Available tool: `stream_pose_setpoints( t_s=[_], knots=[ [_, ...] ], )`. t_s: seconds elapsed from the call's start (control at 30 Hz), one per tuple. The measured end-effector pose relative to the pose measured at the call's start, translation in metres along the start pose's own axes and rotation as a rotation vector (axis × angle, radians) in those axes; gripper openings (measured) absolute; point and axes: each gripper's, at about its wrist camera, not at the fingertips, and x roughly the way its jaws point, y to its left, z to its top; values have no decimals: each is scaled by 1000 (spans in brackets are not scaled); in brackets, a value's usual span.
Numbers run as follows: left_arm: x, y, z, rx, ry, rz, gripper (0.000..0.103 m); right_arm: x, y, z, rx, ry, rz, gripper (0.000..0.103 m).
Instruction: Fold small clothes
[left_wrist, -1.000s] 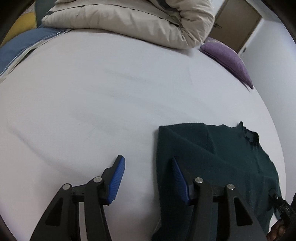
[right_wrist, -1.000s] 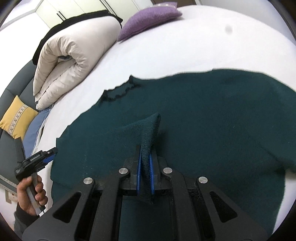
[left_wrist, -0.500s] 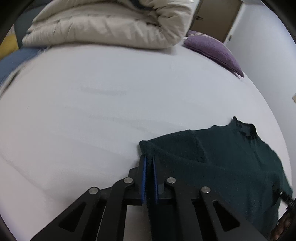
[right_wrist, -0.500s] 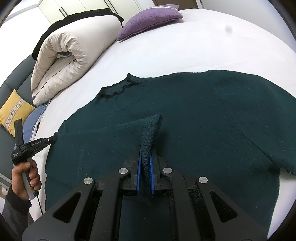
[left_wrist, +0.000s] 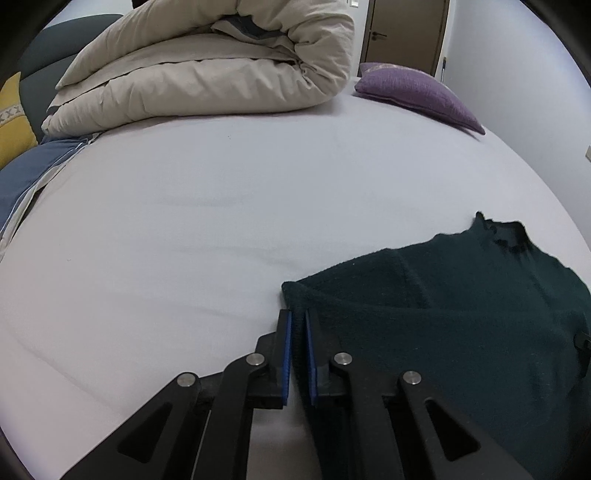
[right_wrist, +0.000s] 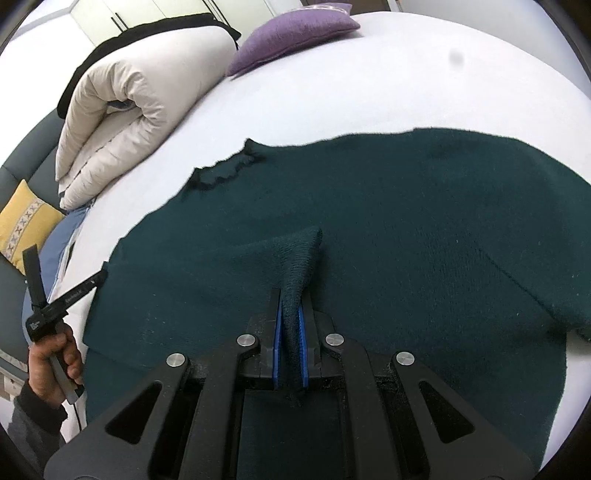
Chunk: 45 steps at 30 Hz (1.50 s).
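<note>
A dark green knit sweater (right_wrist: 406, 229) lies spread on the white bed; its neckline (right_wrist: 225, 173) points to the far left. In the left wrist view the sweater (left_wrist: 461, 302) fills the lower right. My left gripper (left_wrist: 297, 325) is shut on the sweater's left corner, pinching the fabric edge between the blue pads. My right gripper (right_wrist: 290, 314) is shut on a raised fold of the sweater near its middle, lifted into a peak (right_wrist: 306, 243). The left gripper also shows in the right wrist view (right_wrist: 74, 291), held by a hand at the sweater's left edge.
A rolled beige duvet (left_wrist: 207, 70) lies at the far end of the bed (left_wrist: 184, 206). A purple pillow (left_wrist: 417, 92) sits to the far right. A yellow cushion (right_wrist: 26, 221) and blue cloth (left_wrist: 22, 173) lie at the left edge. A door (left_wrist: 406, 33) stands beyond.
My left gripper was open beside the sweater's corner; it has closed on that corner and lifted it. The right gripper kept its hold on the fold.
</note>
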Motion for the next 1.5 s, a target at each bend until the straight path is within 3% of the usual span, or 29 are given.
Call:
stream_pose_setpoints(
  t_s=[0.2,0.33,0.4,0.63,0.7,0.77,0.87,0.9,0.97,1.07,1.1,1.13,1.2,1.33,1.5],
  knots=[
    [3,-1,-6,-3,3,24,9,-18,8,7,-45,-34,-2,6],
    [4,2,-6,-19,1,19,9,1,3,9,-57,25,-57,6],
    [3,3,-5,-26,-2,12,9,8,-6,11,-15,46,-41,6],
    [3,5,-7,-42,-6,19,9,-35,12,25,-61,-45,-11,6],
    [4,2,-9,-33,-11,35,9,-25,5,24,-49,-12,-24,6],
    [4,-2,-9,-14,-14,53,9,-2,-11,14,-8,75,-33,6],
    [-1,0,-8,-11,-24,62,18,-6,-25,11,41,22,34,6],
    [-4,3,-8,-23,-28,64,25,-10,-27,11,57,15,44,9],
    [-16,9,-9,-49,-50,84,30,-18,-31,13,60,0,37,12],
    [-39,14,-12,-51,-90,115,33,-48,-46,13,107,-70,16,40],
    [-47,14,-14,-51,-100,118,37,-64,-56,12,137,-112,19,55],
    [-60,12,-18,-48,-115,117,40,-78,-65,10,159,-143,21,60],
    [-81,6,-27,-42,-143,99,58,-113,-92,3,194,-203,0,61],
    [-114,-25,-55,0,-157,13,66,-173,-162,-32,307,-258,-79,61],
    [-140,-73,-99,18,-120,-144,74,-242,-276,-94,617,-344,-158,60]
  ],
)
